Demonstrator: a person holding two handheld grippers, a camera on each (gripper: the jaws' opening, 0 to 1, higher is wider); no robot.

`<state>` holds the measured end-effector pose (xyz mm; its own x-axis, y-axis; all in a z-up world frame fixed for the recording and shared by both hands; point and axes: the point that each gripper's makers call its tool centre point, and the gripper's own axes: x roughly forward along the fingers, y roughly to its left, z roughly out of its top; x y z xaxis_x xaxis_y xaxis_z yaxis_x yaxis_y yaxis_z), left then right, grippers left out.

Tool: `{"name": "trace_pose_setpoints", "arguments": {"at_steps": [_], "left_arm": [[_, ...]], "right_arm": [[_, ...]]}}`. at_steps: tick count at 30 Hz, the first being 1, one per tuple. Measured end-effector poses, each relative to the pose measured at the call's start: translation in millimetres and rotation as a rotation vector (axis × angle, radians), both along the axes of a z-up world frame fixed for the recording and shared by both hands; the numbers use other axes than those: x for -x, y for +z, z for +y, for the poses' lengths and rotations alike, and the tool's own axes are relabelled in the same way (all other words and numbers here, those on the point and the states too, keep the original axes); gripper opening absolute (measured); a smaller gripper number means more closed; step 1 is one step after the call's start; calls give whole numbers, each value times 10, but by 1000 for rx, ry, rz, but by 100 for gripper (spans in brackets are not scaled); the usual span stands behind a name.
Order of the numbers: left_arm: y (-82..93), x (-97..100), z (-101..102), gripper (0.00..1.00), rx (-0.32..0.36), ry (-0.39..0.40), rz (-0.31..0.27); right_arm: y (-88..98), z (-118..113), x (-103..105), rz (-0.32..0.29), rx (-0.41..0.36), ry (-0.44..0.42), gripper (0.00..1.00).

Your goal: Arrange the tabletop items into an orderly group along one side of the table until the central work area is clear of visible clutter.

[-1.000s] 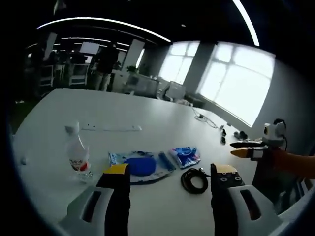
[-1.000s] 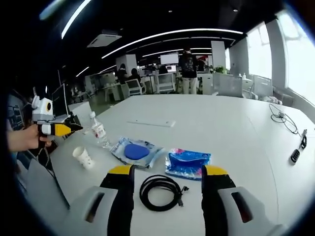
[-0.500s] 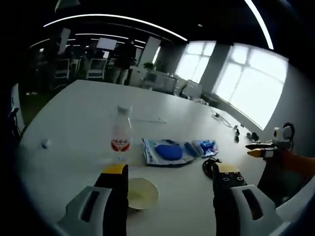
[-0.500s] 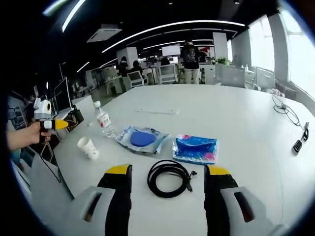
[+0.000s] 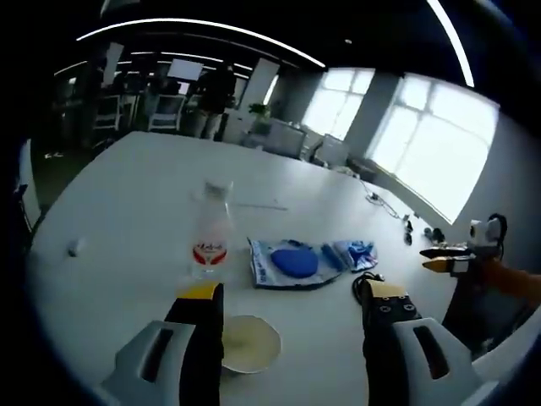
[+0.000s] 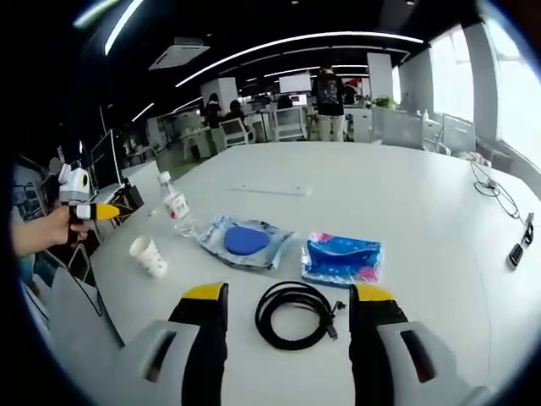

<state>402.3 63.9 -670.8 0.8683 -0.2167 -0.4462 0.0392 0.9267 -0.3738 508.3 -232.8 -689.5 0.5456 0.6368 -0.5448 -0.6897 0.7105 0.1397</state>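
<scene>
The left gripper (image 5: pixel 287 303) is open, jaws apart, with a paper cup (image 5: pixel 249 342) lying between them on the white desk (image 5: pixel 127 211). Beyond stands a bottle (image 5: pixel 213 237), then a blue pouch (image 5: pixel 292 262). The right gripper (image 6: pixel 289 298) is also open, holding nothing, over a coiled black cable (image 6: pixel 296 313); a blue packet (image 6: pixel 342 258) lies just past it.

Left tongs (image 5: pixel 290 296) open over white counter (image 5: pixel 118 211), paper cup (image 5: pixel 249 342) between the jaws. Water bottle (image 5: pixel 215 233) upright ahead; blue-pad packet (image 5: pixel 289 262) and blue pouch (image 5: pixel 355 254) beside it. Right tongs (image 5: pixel 441 259) at far right.
</scene>
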Motion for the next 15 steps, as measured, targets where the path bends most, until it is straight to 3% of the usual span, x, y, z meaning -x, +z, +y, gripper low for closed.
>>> {"name": "trace_pose_setpoints", "arguments": {"at_steps": [15], "left_arm": [[-126, -497, -133, 59, -3, -32, 40]], "right_arm": [[-119, 284, -286, 21, -14, 32, 54]]}}
